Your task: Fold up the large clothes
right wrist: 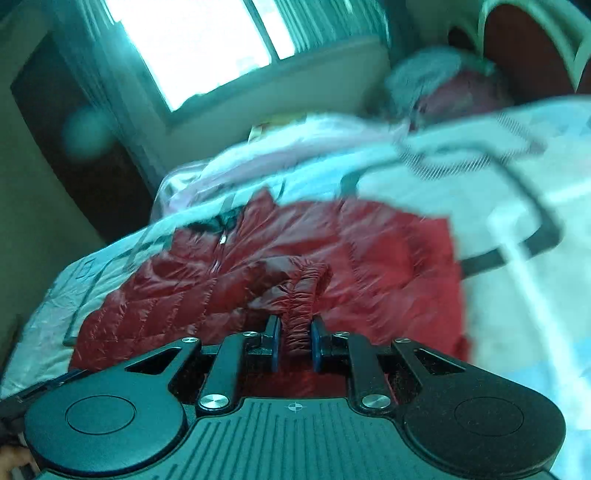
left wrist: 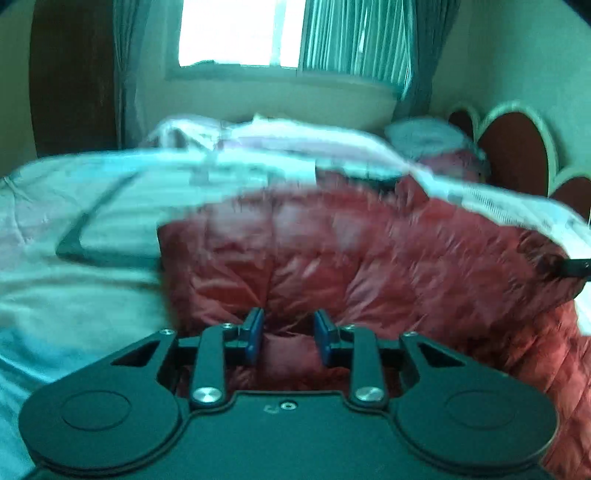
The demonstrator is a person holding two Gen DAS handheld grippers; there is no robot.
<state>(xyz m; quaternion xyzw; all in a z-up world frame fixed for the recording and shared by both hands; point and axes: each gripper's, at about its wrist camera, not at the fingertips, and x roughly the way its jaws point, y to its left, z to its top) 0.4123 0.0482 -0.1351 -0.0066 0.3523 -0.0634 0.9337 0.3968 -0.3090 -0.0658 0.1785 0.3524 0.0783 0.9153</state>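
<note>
Fingers: right gripper (right wrist: 294,341) pinches the jacket's (right wrist: 295,251) elastic cuff (right wrist: 301,310), pads pressed on it. Left gripper (left wrist: 289,338) stands narrow around a bunched fold of jacket (left wrist: 332,258); can't tell if the pads press it. Bed (left wrist: 74,221) fills both views, jacket spread on it, running from 6 toward 12 o'clock. Window (left wrist: 240,33) at 12 o'clock, headboard (left wrist: 517,151) at 2.

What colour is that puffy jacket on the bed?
The jacket is shiny red, quilted; clearest in the right wrist view.
</note>
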